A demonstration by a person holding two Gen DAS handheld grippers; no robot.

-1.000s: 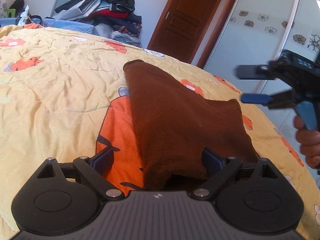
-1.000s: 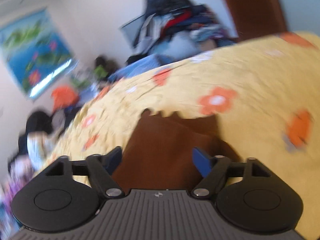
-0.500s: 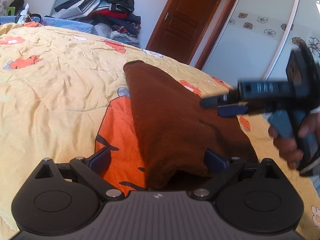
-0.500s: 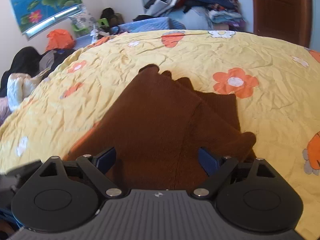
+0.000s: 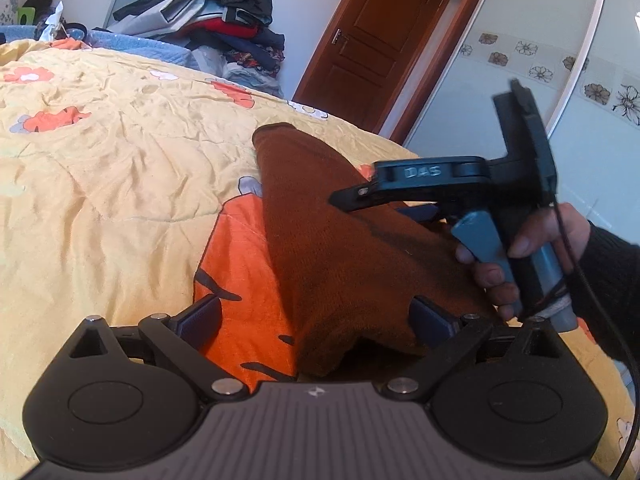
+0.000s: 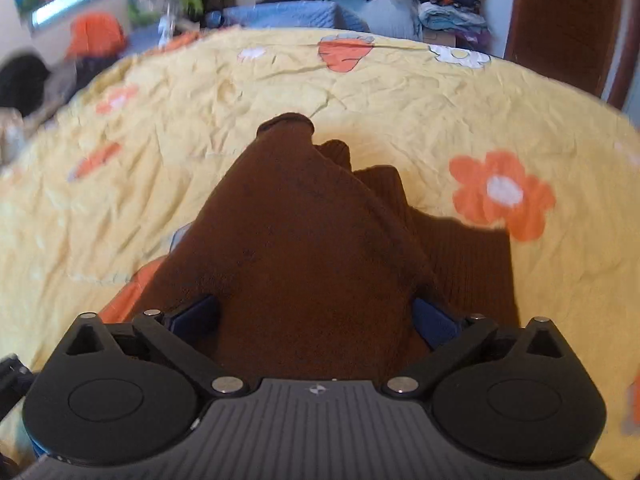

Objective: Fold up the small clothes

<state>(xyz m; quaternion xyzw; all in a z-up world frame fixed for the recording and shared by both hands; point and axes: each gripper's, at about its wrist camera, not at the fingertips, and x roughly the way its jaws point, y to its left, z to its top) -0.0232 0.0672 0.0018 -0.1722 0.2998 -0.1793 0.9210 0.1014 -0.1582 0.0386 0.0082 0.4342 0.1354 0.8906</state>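
Brown knit garment (image 6: 316,248) lies on the yellow flowered quilt (image 5: 120,152), and I take the quilt's big orange patch (image 5: 248,264) as my landmark: the cloth covers that patch's right side and runs away from it toward the wooden door (image 5: 376,44). I judge the folding partly done: layers overlap, with a ribbed band (image 6: 472,264) showing under the top layer on the right, and the far end tapers to a rolled tip. It is not yet a compact bundle, so at least one more fold looks to be left.

My left gripper (image 5: 316,316) sits at the near hem just right of the patch, jaws spread wide, nothing grasped. My right gripper (image 6: 316,320) hovers over the cloth beyond the patch, jaws likewise released, straddling the top layer. Piled clothes (image 5: 224,12) sit past the quilt's far edge.
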